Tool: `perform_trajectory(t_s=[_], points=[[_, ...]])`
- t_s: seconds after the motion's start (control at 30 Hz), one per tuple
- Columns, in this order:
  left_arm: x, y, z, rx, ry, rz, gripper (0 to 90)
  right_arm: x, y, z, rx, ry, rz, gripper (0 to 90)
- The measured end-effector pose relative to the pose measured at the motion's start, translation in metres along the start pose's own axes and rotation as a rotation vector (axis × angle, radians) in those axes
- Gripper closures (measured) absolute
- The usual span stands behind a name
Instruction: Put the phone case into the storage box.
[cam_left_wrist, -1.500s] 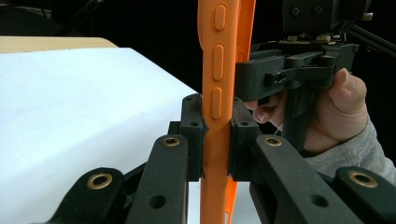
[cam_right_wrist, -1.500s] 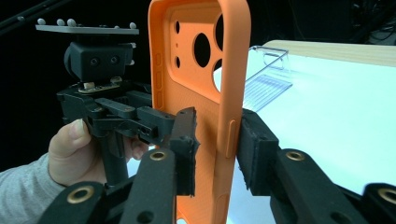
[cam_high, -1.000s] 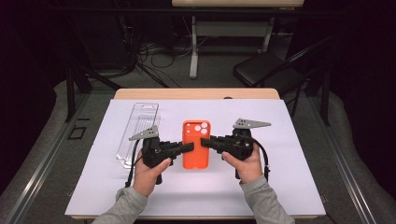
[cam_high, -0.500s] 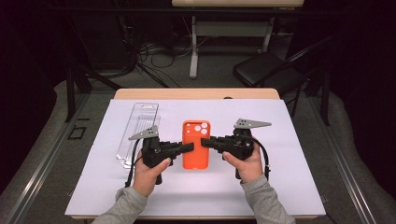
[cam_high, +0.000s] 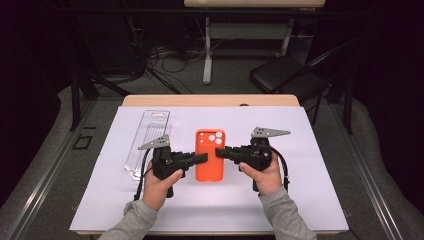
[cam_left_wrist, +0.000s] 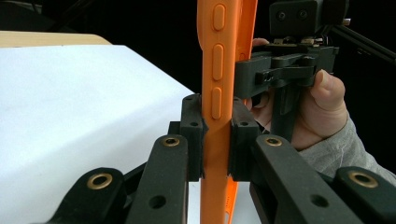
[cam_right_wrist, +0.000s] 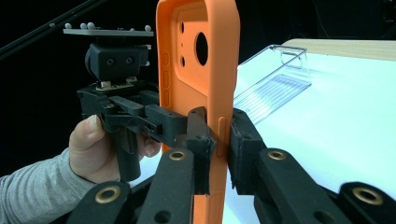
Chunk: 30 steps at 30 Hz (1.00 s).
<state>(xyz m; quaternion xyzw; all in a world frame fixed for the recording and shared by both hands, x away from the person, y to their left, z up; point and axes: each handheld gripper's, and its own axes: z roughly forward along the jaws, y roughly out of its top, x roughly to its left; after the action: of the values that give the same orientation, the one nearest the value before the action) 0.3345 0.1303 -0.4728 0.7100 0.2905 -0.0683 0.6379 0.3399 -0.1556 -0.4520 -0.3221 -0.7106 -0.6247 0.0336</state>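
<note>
An orange phone case (cam_high: 210, 162) lies camera-holes-up in the middle of the white sheet (cam_high: 310, 190). My left gripper (cam_high: 202, 158) comes in from the left and is shut on the case's left edge. In the left gripper view its pads (cam_left_wrist: 194, 135) squeeze the case's buttoned side (cam_left_wrist: 217, 70). From the other side my right gripper (cam_high: 220, 152) is shut on the right edge. The right gripper view has its pads (cam_right_wrist: 240, 144) pinching the case (cam_right_wrist: 198, 79) near a side button. Each gripper view also shows the other hand and its gripper behind the case.
A clear plastic package (cam_high: 147, 142) lies on the sheet left of the case, also in the right gripper view (cam_right_wrist: 275, 79). The wooden table edge (cam_high: 210, 100) runs along the far side. Beyond it stand a black chair (cam_high: 285, 75) and a table leg (cam_high: 206, 55) on the floor.
</note>
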Motion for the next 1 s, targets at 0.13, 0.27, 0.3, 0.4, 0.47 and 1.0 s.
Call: perform_trajectory(t_s=[0.13, 0.27, 0.3, 0.4, 0.47, 1.0], points=[[-0.0002, 0.0000, -0.0001, 0.000, 0.000, 0.001, 80.3, 0.0004, -0.0001, -0.0001, -0.004, 0.002, -0.006, 81.0], [-0.0001, 0.0001, 0.0000, 0.000, -0.002, 0.002, 80.2, 0.0007, -0.0002, -0.0005, -0.006, 0.002, -0.015, 81.2], [-0.0001, 0.0001, -0.0001, 0.000, -0.002, 0.003, 80.2, 0.0007, -0.0001, -0.0006, -0.005, 0.002, -0.015, 81.2], [0.0001, 0.0002, -0.0002, -0.001, -0.002, 0.001, 80.1, 0.0004, -0.0002, -0.0004, -0.008, 0.005, -0.014, 81.3], [0.0001, 0.0002, -0.0002, -0.001, -0.001, 0.002, 80.1, 0.0002, -0.0003, -0.0003, -0.010, 0.007, -0.012, 81.4], [-0.0003, 0.0003, -0.0004, -0.006, 0.002, 0.008, 79.3, 0.0008, -0.0005, -0.0009, -0.016, 0.008, -0.015, 81.6]])
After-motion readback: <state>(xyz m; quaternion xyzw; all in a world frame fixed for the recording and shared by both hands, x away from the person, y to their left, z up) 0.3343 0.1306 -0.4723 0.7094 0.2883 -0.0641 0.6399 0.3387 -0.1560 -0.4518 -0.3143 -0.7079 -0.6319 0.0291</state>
